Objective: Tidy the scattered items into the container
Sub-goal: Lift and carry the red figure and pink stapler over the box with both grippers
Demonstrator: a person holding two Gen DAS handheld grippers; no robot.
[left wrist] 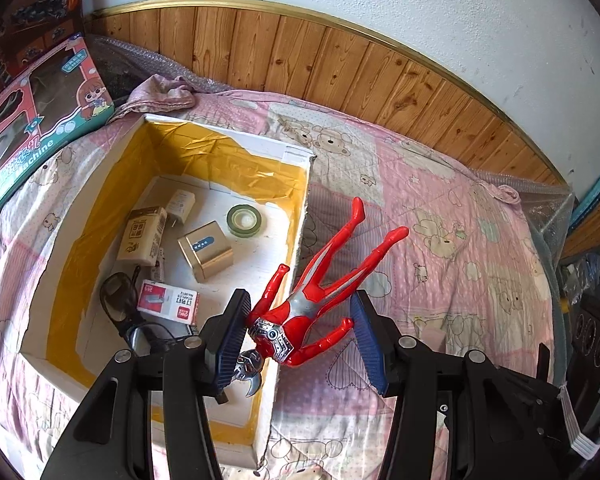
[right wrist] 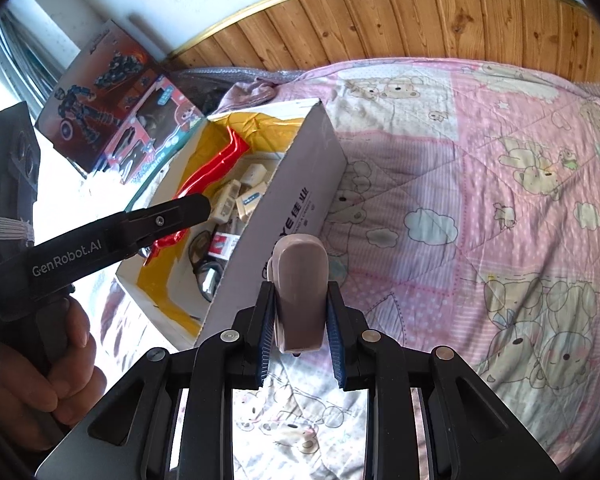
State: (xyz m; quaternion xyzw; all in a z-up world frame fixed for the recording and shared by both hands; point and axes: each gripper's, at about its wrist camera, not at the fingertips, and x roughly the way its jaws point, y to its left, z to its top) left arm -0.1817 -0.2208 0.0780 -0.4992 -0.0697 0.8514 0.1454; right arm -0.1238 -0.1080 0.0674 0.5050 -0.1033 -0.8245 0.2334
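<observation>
Fingers of the left gripper (left wrist: pixel 300 336) stand spread around the red-and-silver plastic hero figure (left wrist: pixel 320 280), seemingly released, legs pointing forward across the white cardboard box's wall (left wrist: pixel 296 216); right gripper (right wrist: pixel 300 336) clamps a mauve plastic clip (right wrist: pixel 300 292).

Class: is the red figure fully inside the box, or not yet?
Not yet: the red figure lies across the box wall, legs outside, between the open left tool.

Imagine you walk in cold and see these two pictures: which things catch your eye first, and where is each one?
First, the red and silver toy figure, lying across the right wall of the white box between the open left tongs, its legs out over the pink bear-print quilt. Next, the box's bright yellow lining and the small cartons and tape roll inside. Lastly, the right tongs are clamped on a smooth brownish-grey object just outside the box.
</observation>
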